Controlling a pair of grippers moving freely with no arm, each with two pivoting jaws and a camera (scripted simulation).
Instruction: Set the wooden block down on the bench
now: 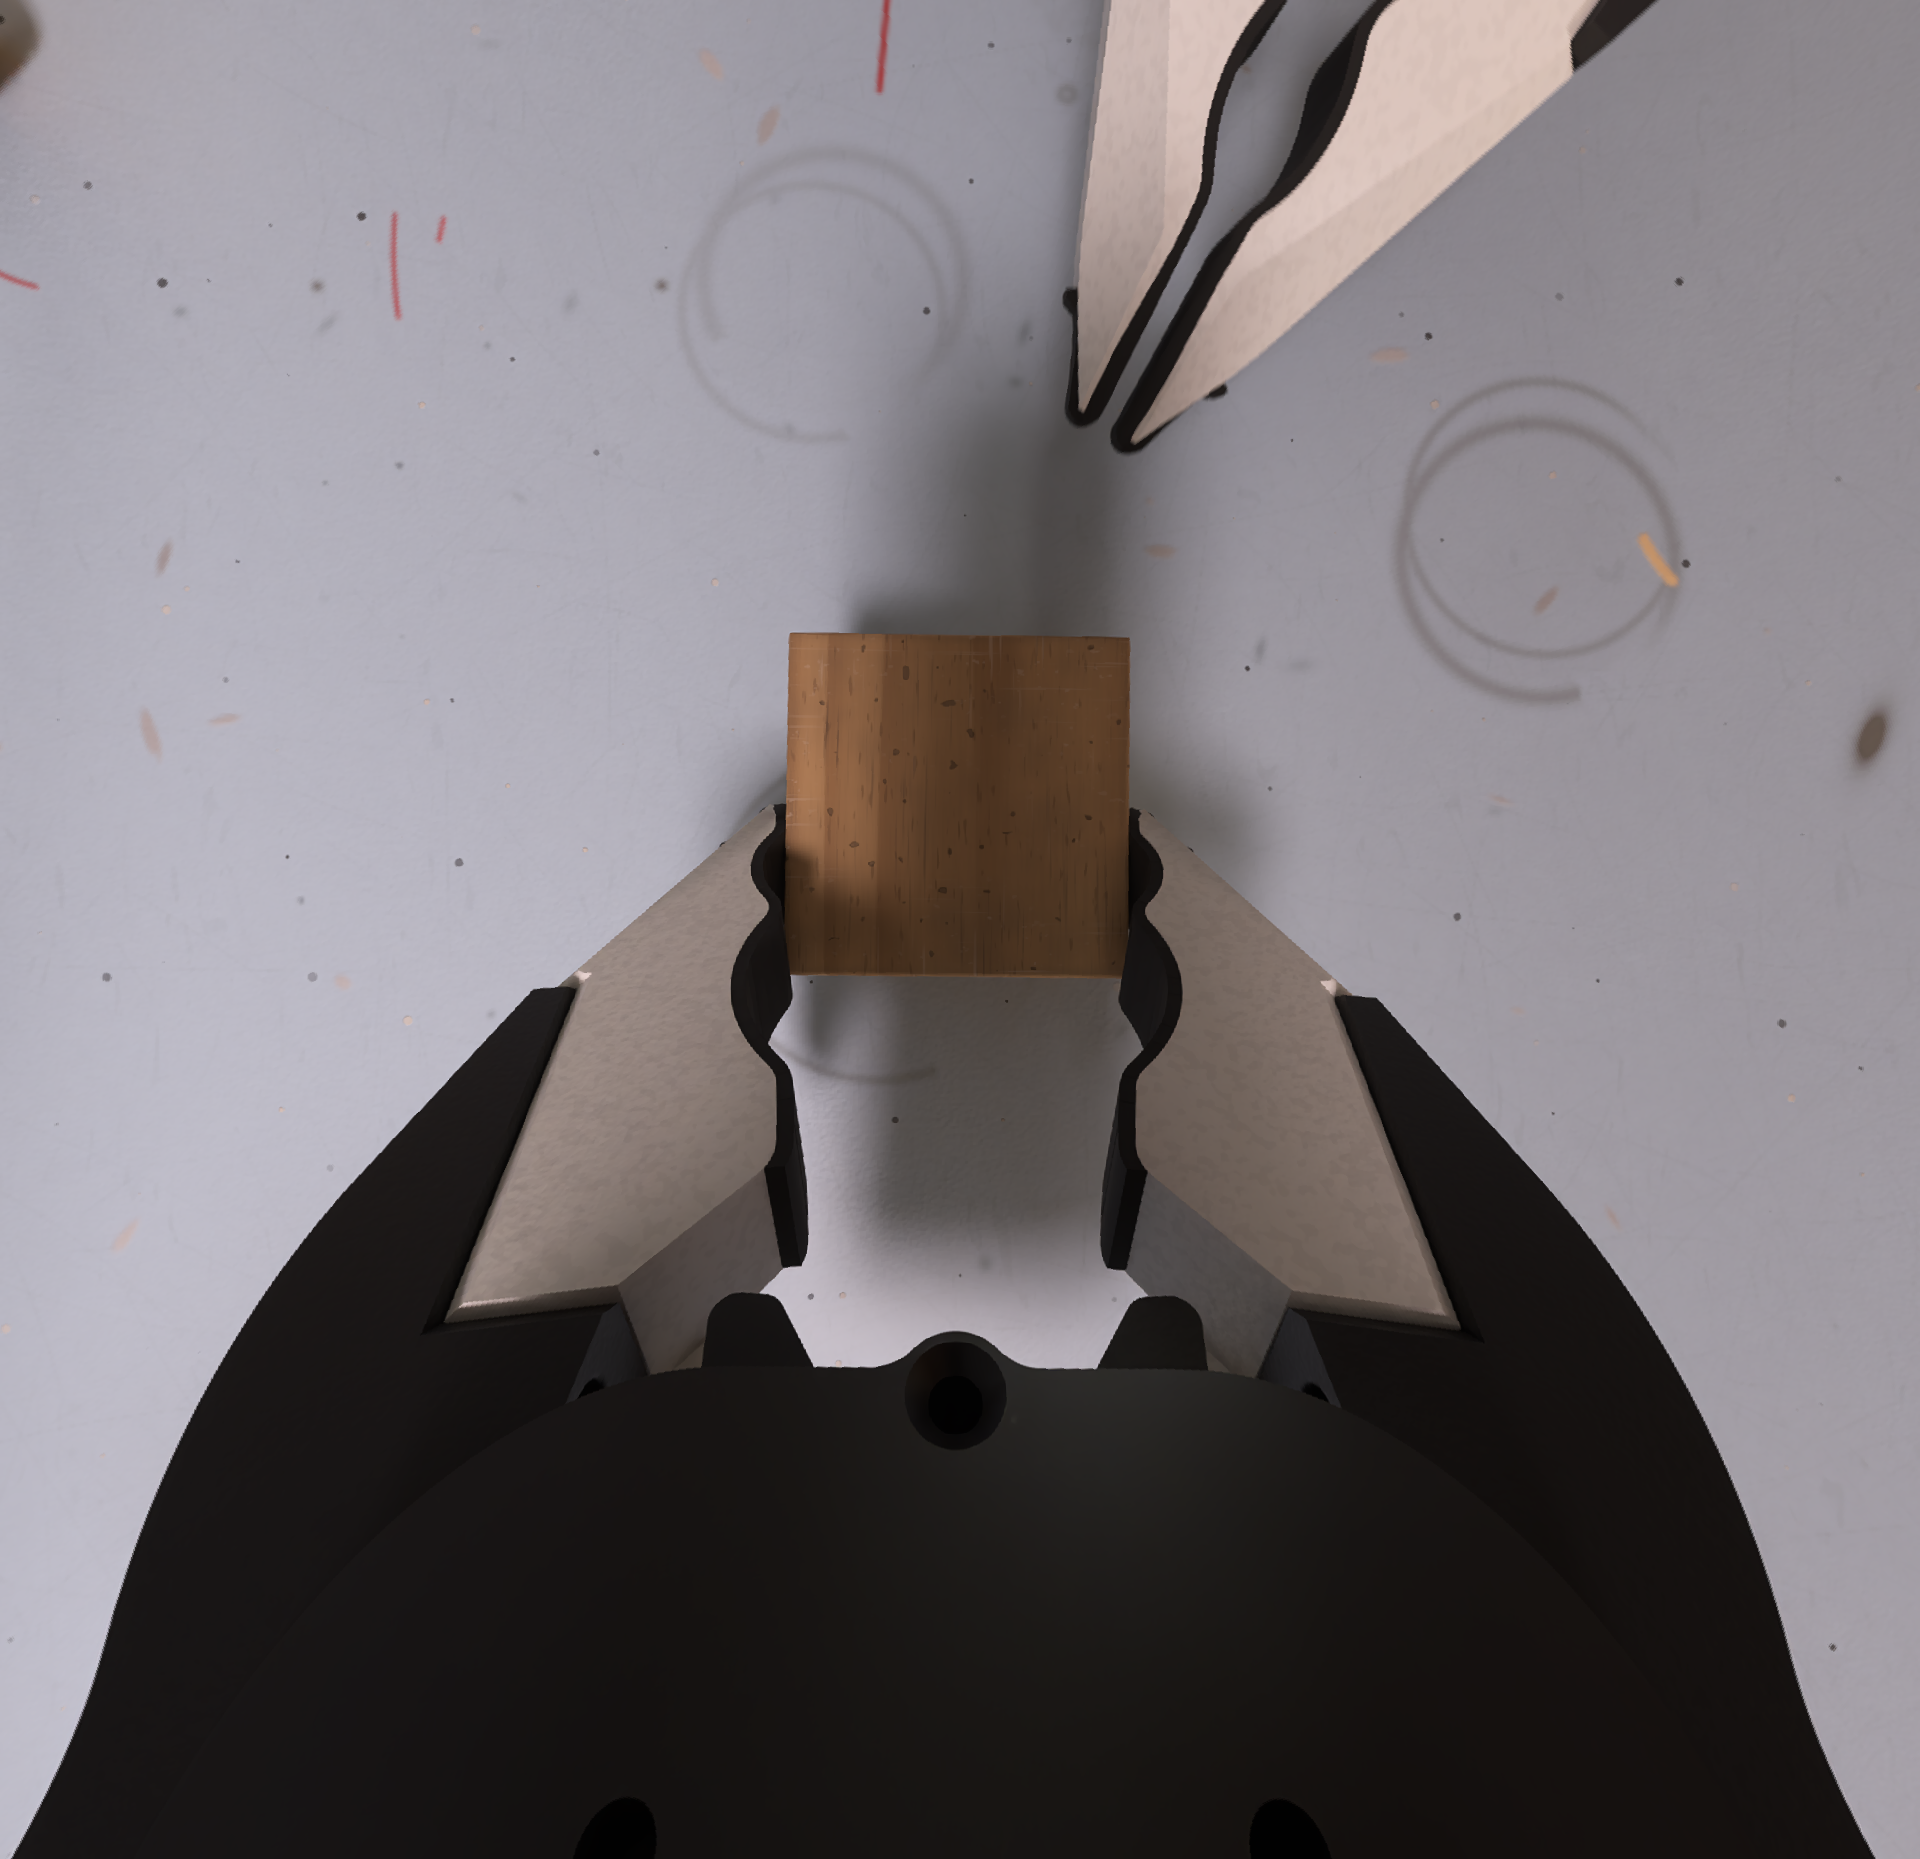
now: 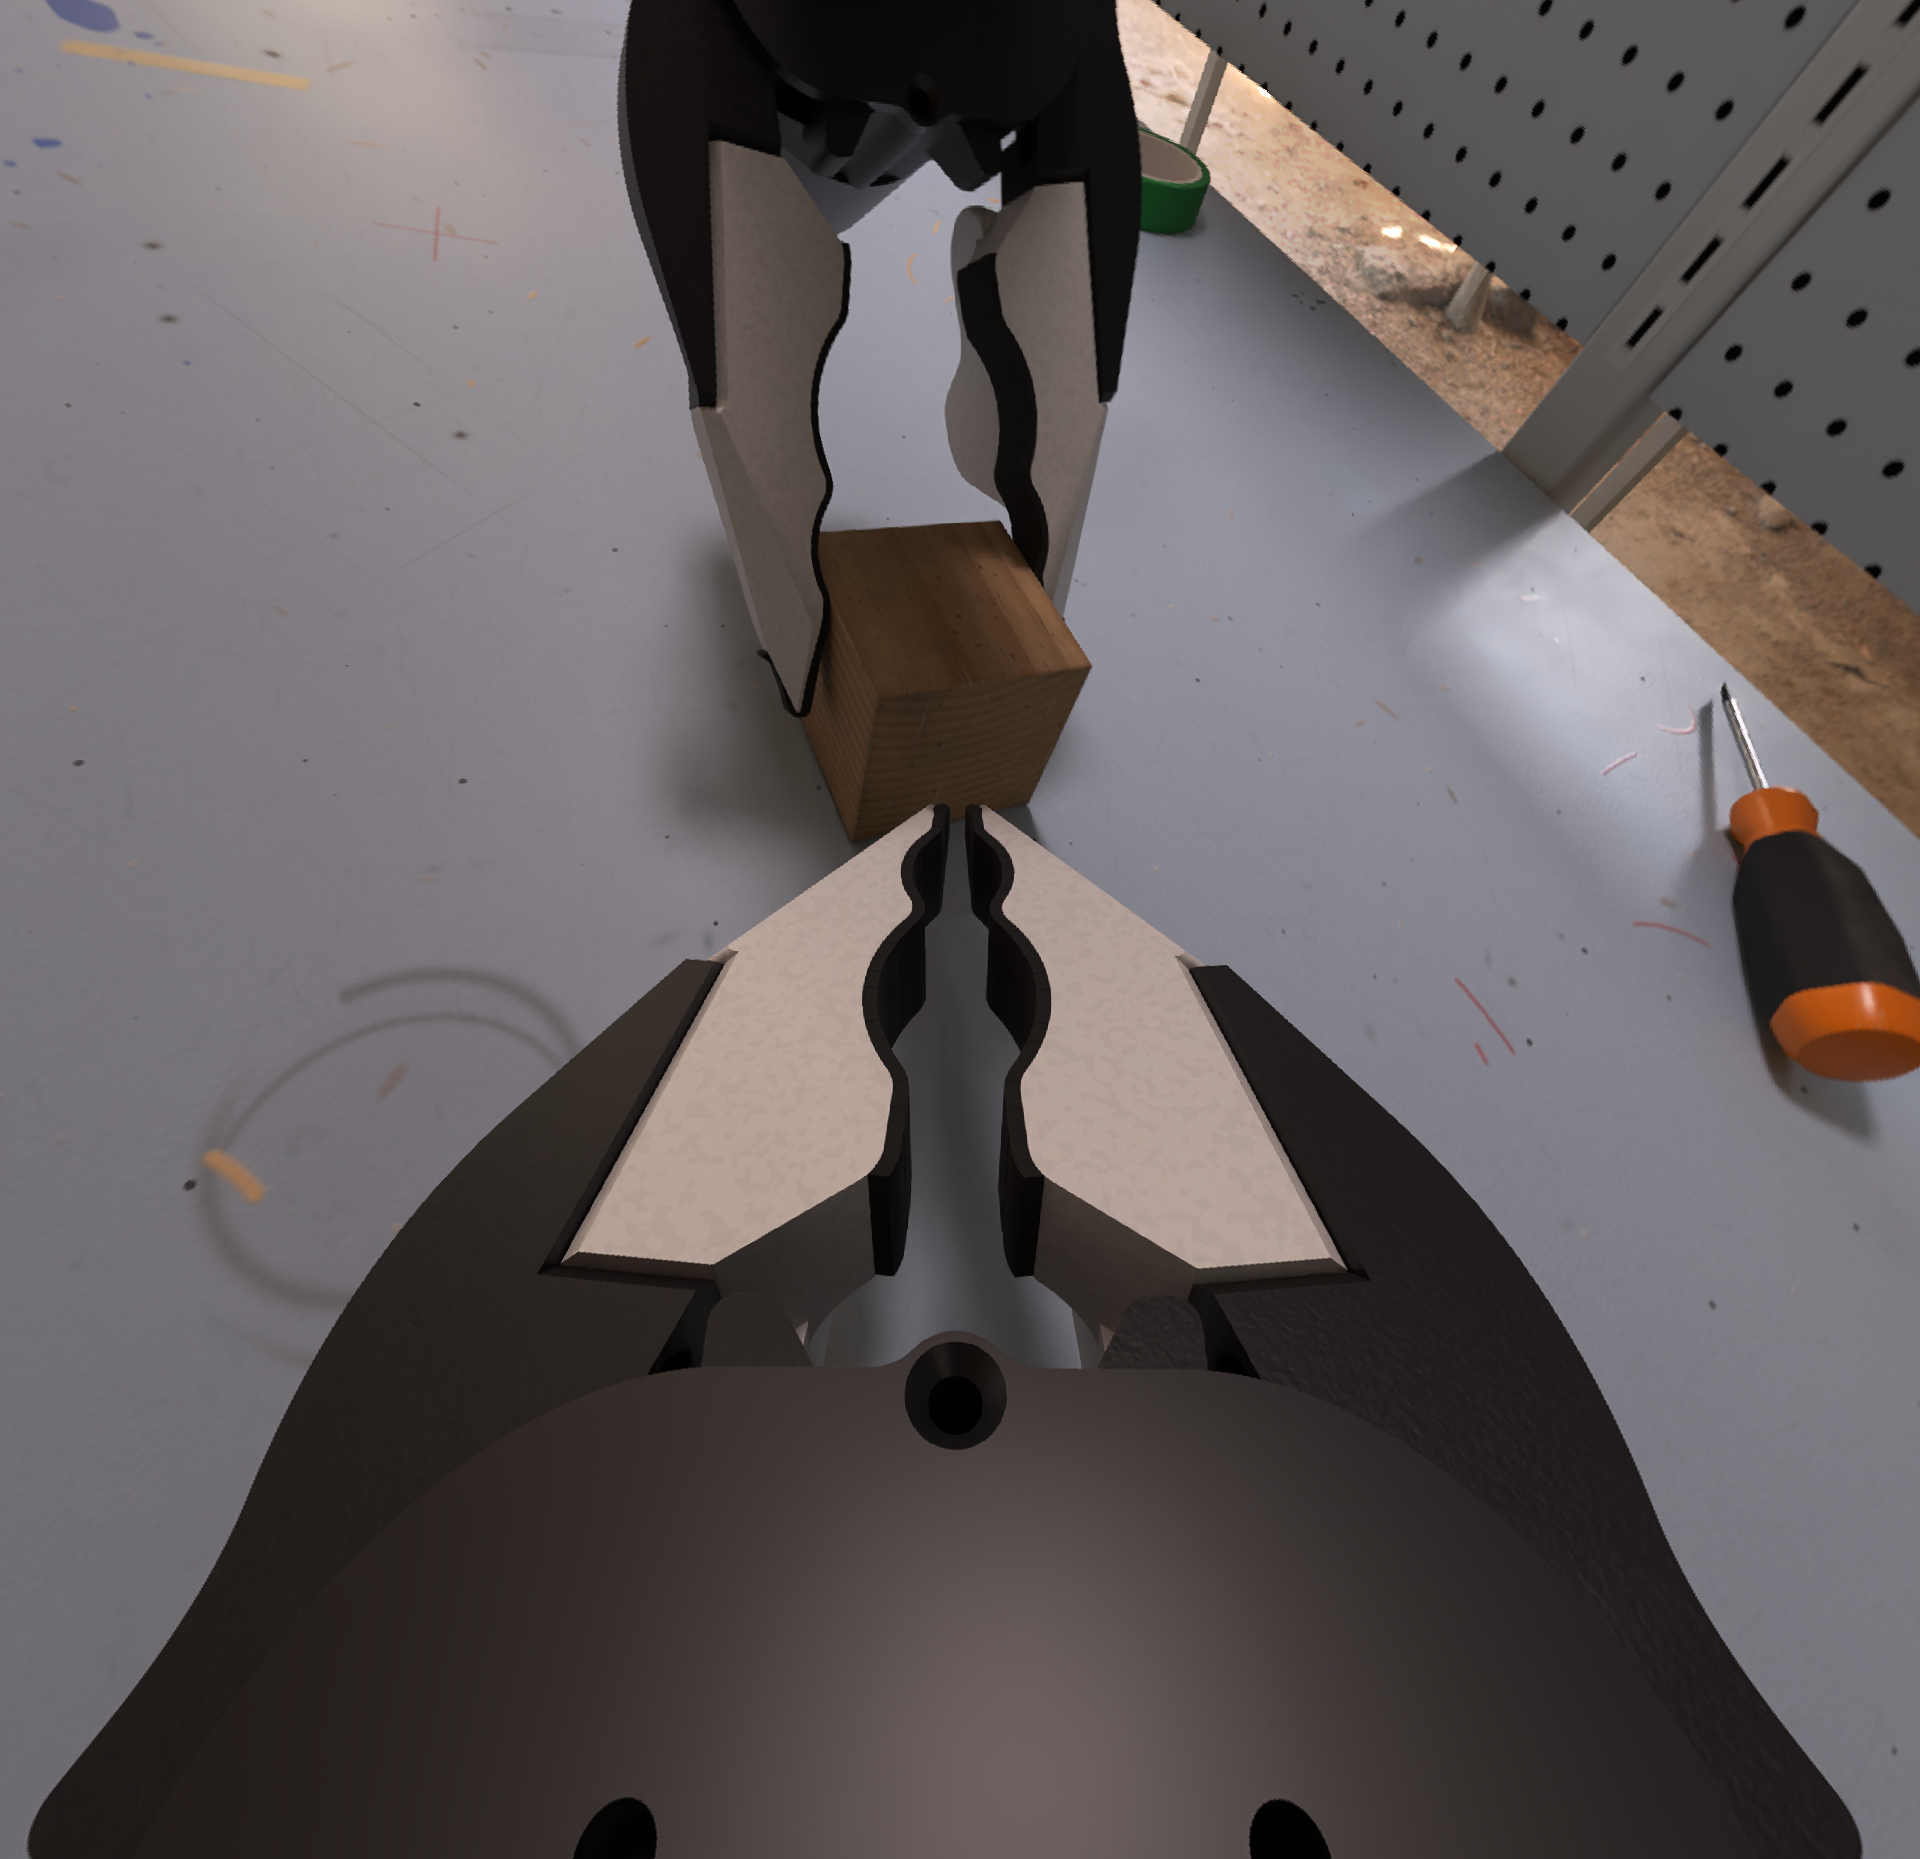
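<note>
Left gripper point(image 1: 954, 822) pinches the wooden block point(image 1: 957, 804), which seems to rest mid-bench point(image 1: 312, 562), well off the far edge; only letting go remains.

Green tape roll point(image 2: 1174, 183) half hidden behind left gripper point(image 2: 914, 604); screwdriver point(image 2: 1813, 926) edge-cropped.

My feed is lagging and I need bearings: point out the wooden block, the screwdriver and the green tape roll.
wooden block point(image 1: 956, 801): left wrist view, middle of its top face.
screwdriver point(image 2: 1813, 926): right wrist view, black part of its handle.
green tape roll point(image 2: 1174, 194): right wrist view, its outer green wall.
</note>
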